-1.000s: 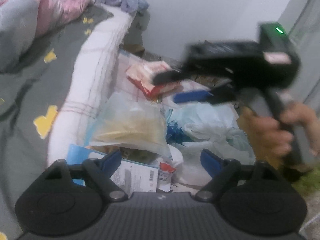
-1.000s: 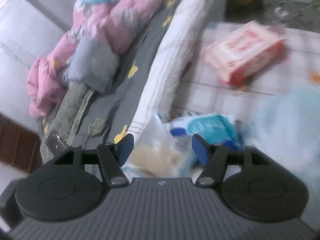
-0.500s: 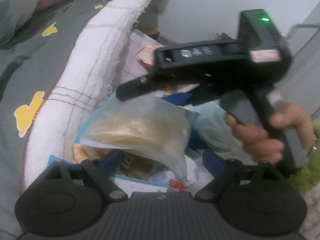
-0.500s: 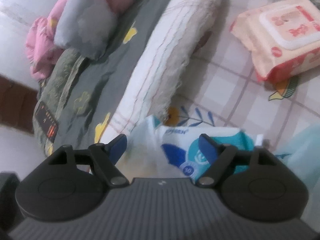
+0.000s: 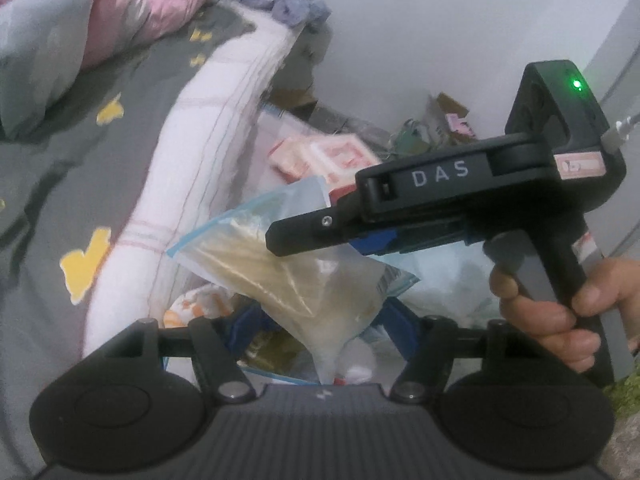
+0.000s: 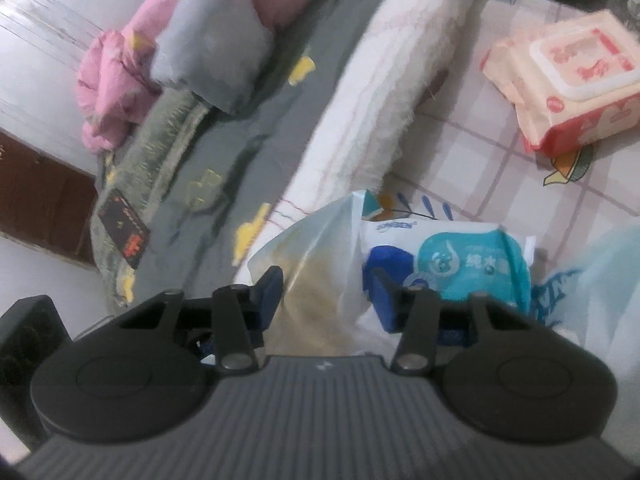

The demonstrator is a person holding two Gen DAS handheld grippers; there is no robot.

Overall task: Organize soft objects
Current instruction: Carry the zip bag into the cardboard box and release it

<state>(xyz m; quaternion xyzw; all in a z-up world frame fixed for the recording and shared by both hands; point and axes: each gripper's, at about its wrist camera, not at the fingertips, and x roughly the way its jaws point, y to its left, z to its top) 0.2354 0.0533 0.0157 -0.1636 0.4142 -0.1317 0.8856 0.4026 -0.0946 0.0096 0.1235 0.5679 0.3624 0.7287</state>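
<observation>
A clear zip bag with beige contents [image 5: 288, 276] hangs lifted above the pile beside the bed. My right gripper [image 6: 326, 296] is shut on this bag [image 6: 320, 264], its blue fingers pressed on either side; in the left wrist view the right gripper [image 5: 320, 232] holds the bag's upper edge. My left gripper [image 5: 320, 324] is open just below, with the bag's lower corner hanging between its fingers. A blue wipes pack [image 6: 452, 260] lies under the bag. A pink wipes pack [image 6: 568, 92] lies farther off on the checked sheet.
A white rolled quilt edge [image 5: 208, 152] runs along the grey bed cover [image 5: 80, 160] on the left. Pink and grey bedding [image 6: 192, 56] is heaped on the bed. A light blue plastic bag [image 6: 604, 280] lies at right. A white wall [image 5: 440, 20] stands behind.
My right gripper closed on the zip bag and lifted it up off the pile. The bag now hangs tilted over my left gripper's open fingers.
</observation>
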